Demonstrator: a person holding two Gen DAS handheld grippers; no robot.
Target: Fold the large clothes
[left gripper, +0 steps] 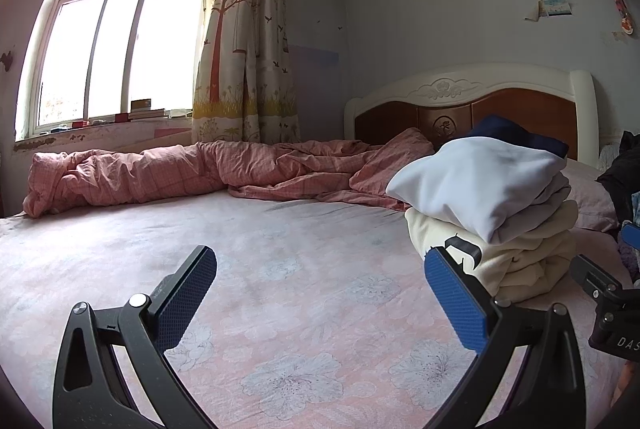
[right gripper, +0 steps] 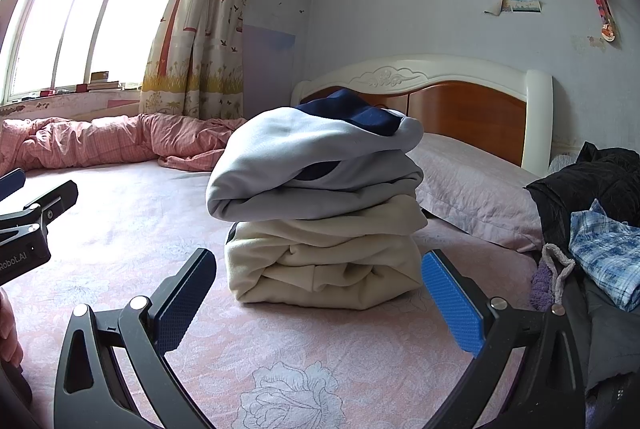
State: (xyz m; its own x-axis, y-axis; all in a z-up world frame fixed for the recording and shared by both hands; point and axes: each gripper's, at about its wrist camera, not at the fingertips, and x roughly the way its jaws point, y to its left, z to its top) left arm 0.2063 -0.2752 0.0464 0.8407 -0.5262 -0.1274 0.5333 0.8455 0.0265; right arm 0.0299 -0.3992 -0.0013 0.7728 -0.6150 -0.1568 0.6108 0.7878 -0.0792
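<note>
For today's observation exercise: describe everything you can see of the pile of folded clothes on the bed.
The pile of folded clothes has two bulky, soft-looking garments: a cream one below, folded and creased, and a pale grey one on top with dark navy lining showing. It sits upright on the pink flowered sheet, by the pillow, with nothing gripping it.

Blown-out window (left gripper: 116, 41) backlight, fisheye-warped edges

Folded stack on the bed, ahead of both grippers

The stack of folded clothes (right gripper: 320, 205) sits straight ahead of the right gripper (right gripper: 319, 299) and right of the left gripper (left gripper: 321, 299); quilt (left gripper: 192, 169) beyond, loose clothes (right gripper: 592, 229) at right.
</note>
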